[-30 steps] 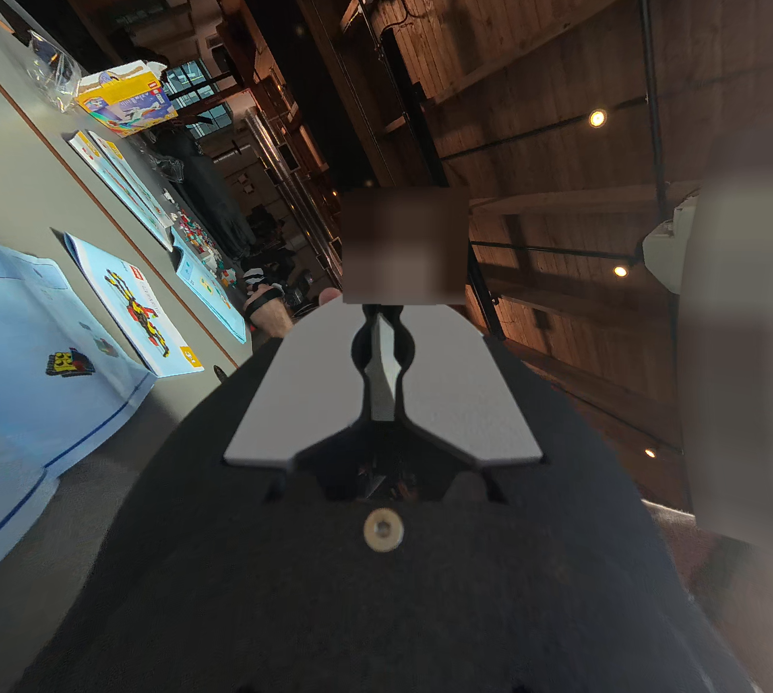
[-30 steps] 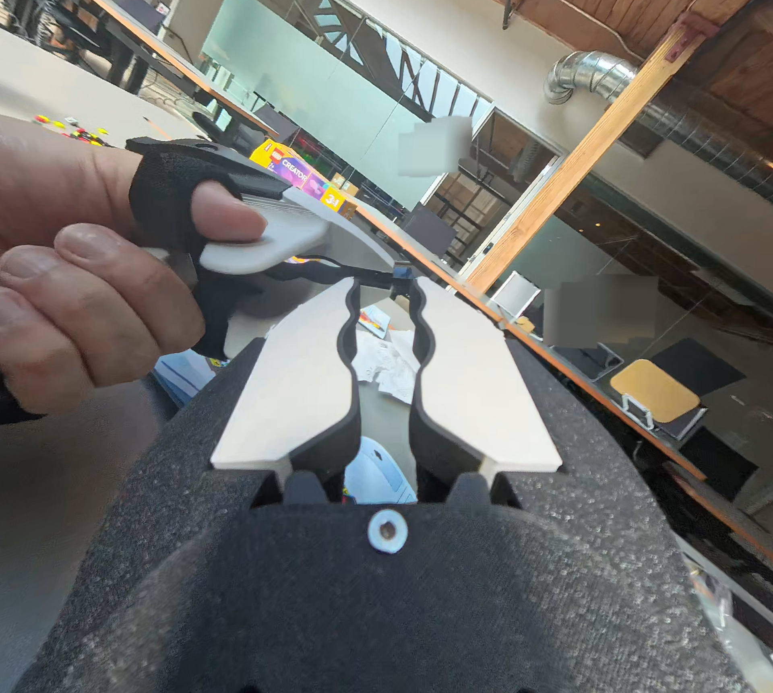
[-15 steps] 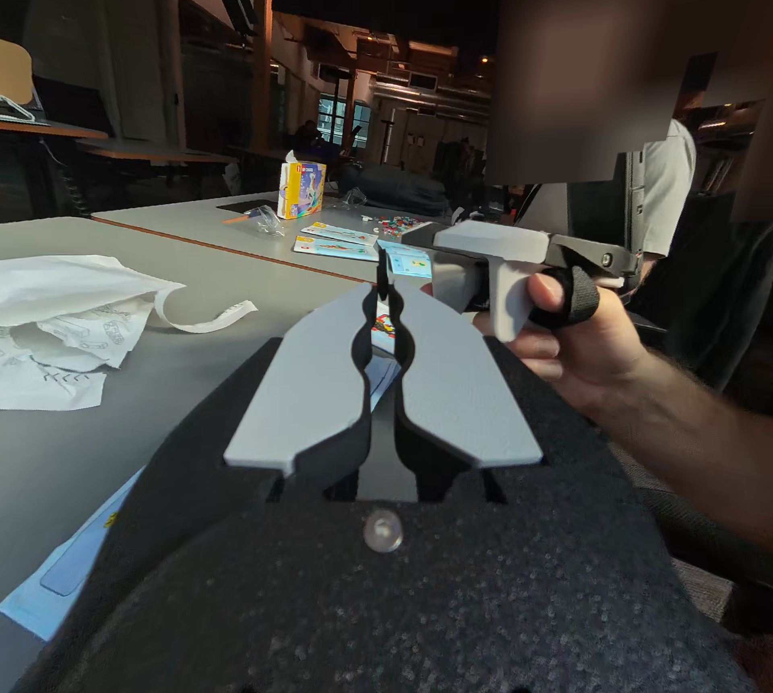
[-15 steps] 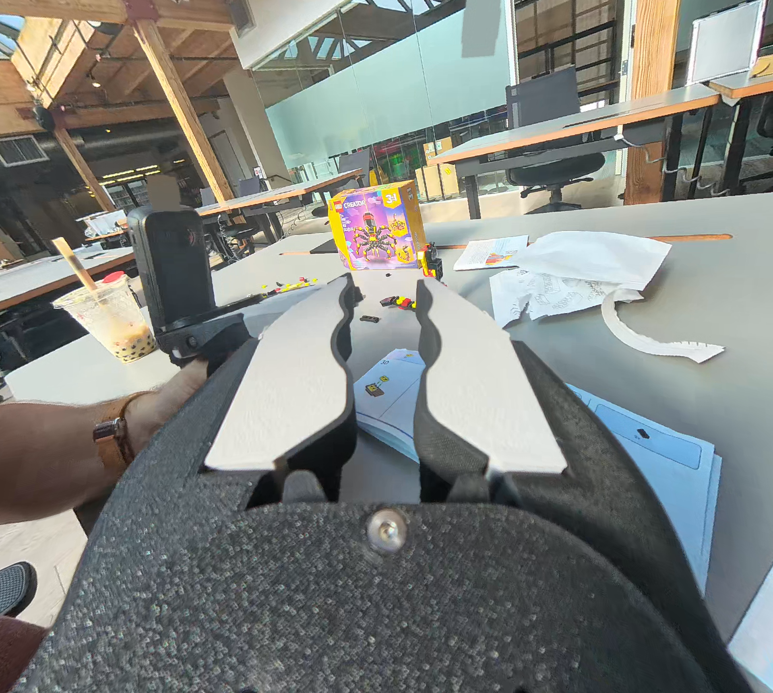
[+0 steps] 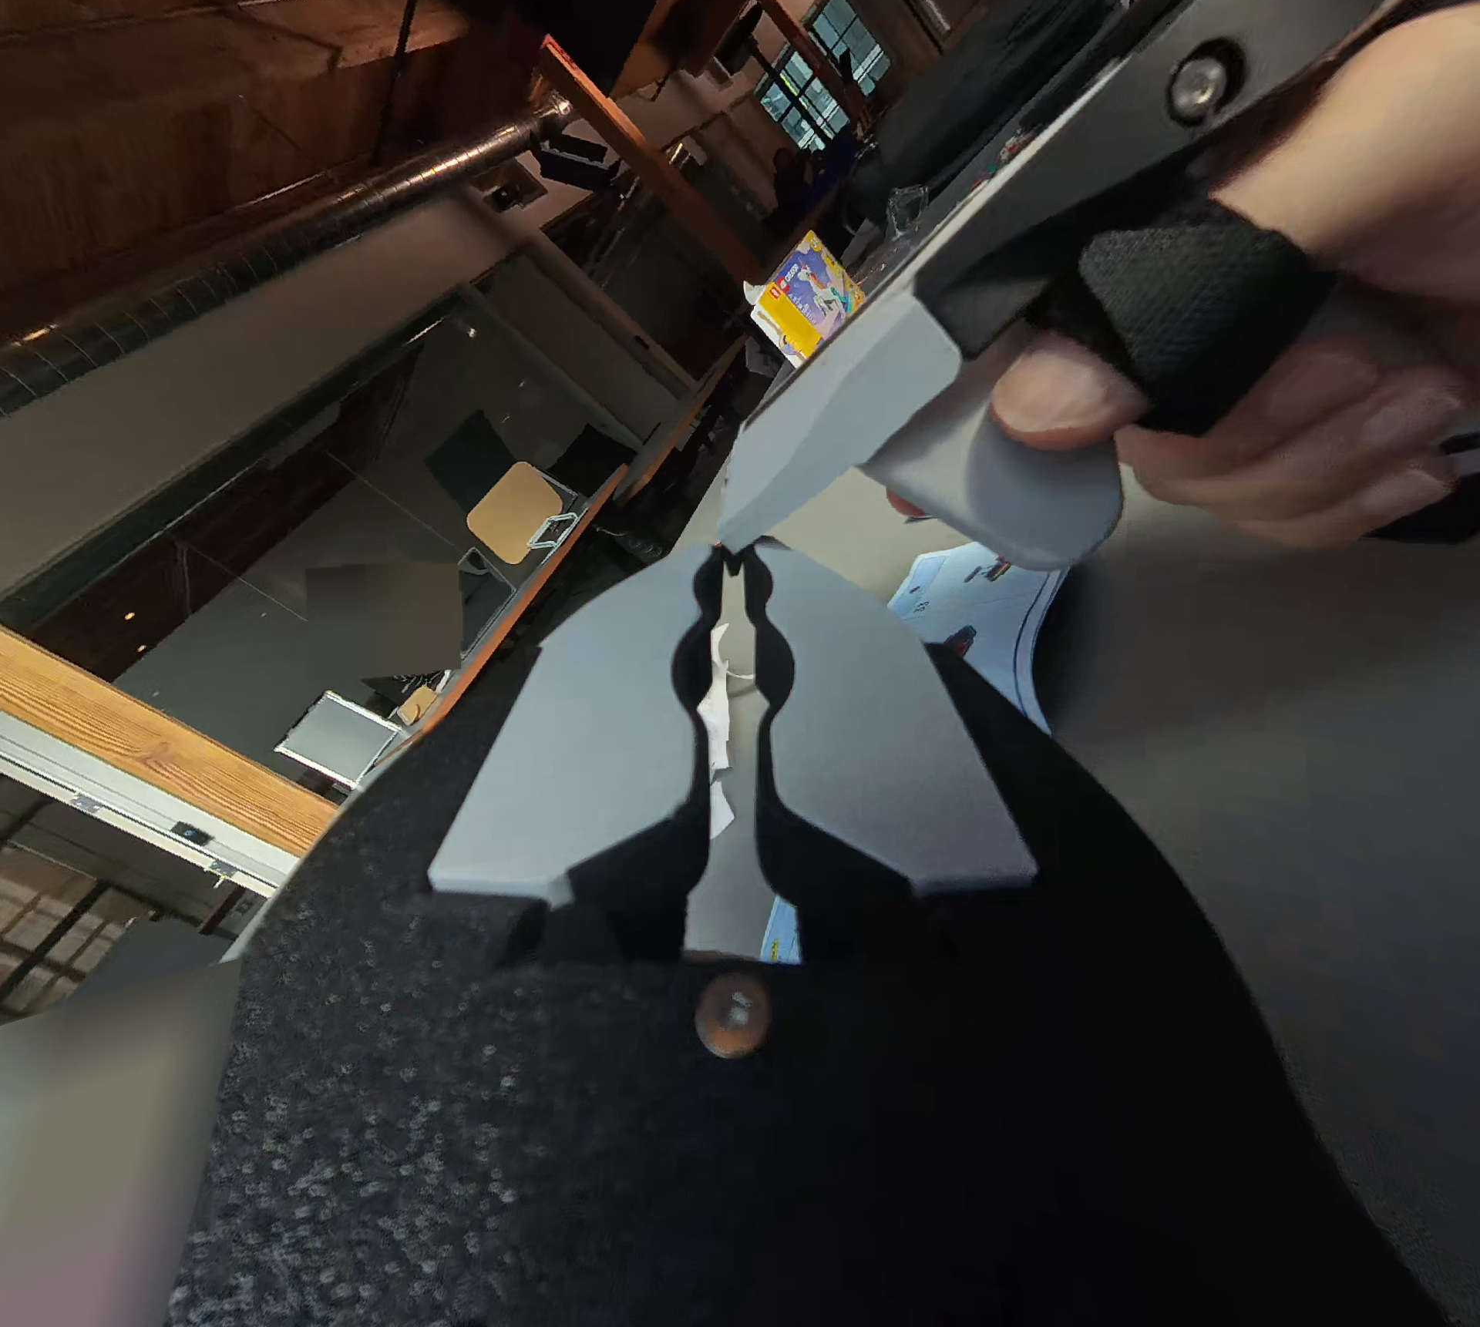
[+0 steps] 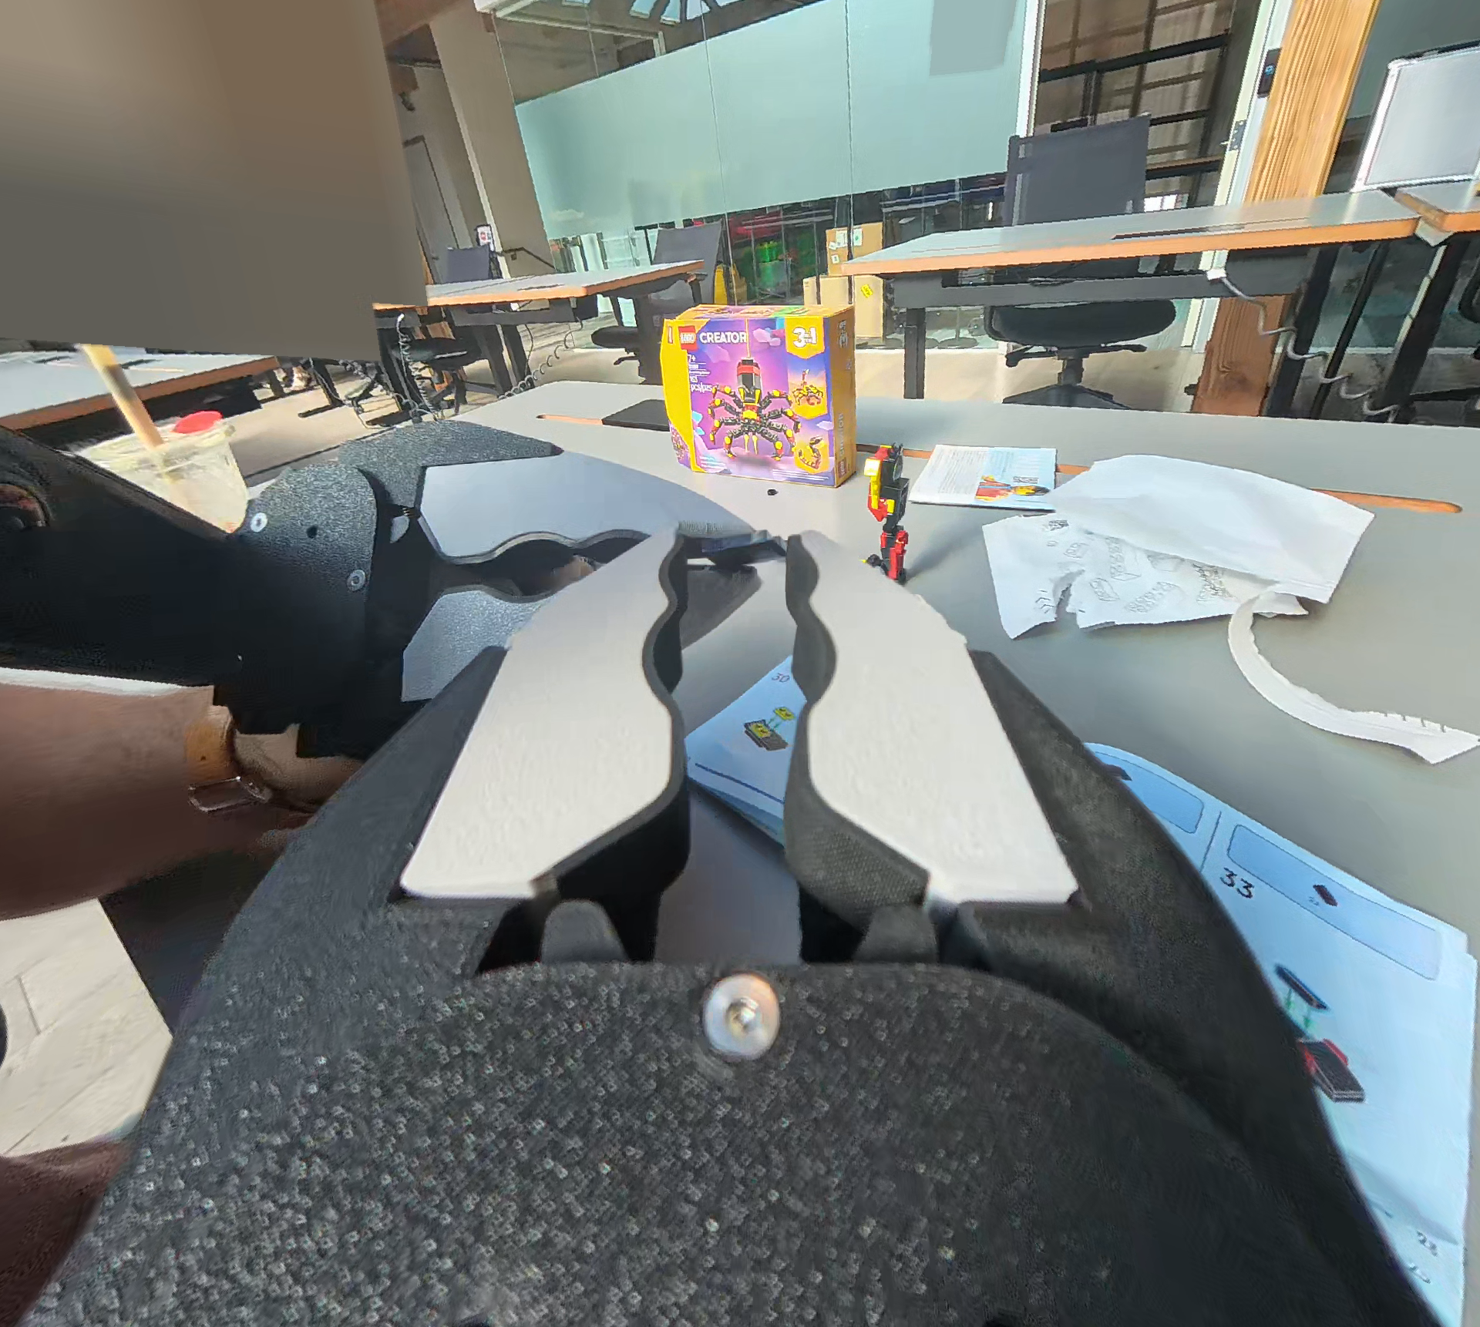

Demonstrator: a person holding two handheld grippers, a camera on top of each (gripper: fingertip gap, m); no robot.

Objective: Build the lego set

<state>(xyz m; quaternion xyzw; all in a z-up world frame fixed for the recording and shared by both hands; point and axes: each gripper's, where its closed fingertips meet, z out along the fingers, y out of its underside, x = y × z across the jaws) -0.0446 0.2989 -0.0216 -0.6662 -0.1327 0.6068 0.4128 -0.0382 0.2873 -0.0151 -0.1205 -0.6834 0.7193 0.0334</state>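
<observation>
My left gripper [image 5: 731, 562] is shut on a small dark lego piece [image 5: 731, 558] at its fingertips. In the right wrist view it [image 6: 749, 542] comes in from the left, with its tips and the piece between my right gripper's fingertips. My right gripper [image 6: 738, 540] is open with a narrow gap and holds nothing; in the left wrist view one of its grey fingers [image 5: 833, 424] reaches down to the left gripper's tips. A small red, yellow and black lego build [image 6: 887, 512] stands upright on the grey table [image 6: 1401, 648] just beyond. An open instruction booklet [image 6: 1281, 928] lies under the right gripper.
A purple and yellow lego box [image 6: 757, 392] stands behind the build. A torn white paper bag [image 6: 1161, 552], a paper strip [image 6: 1321, 696] and a leaflet [image 6: 985, 476] lie to the right. A drink cup with a straw [image 6: 172, 464] stands at the left. Another lego box [image 5: 805, 296] stands on a farther table. The grippers are tip to tip, or close to it.
The left gripper has rolled and swung round, and now sits with its tips between the right gripper's fingertips. It keeps hold of the small piece. The right gripper stays open.
</observation>
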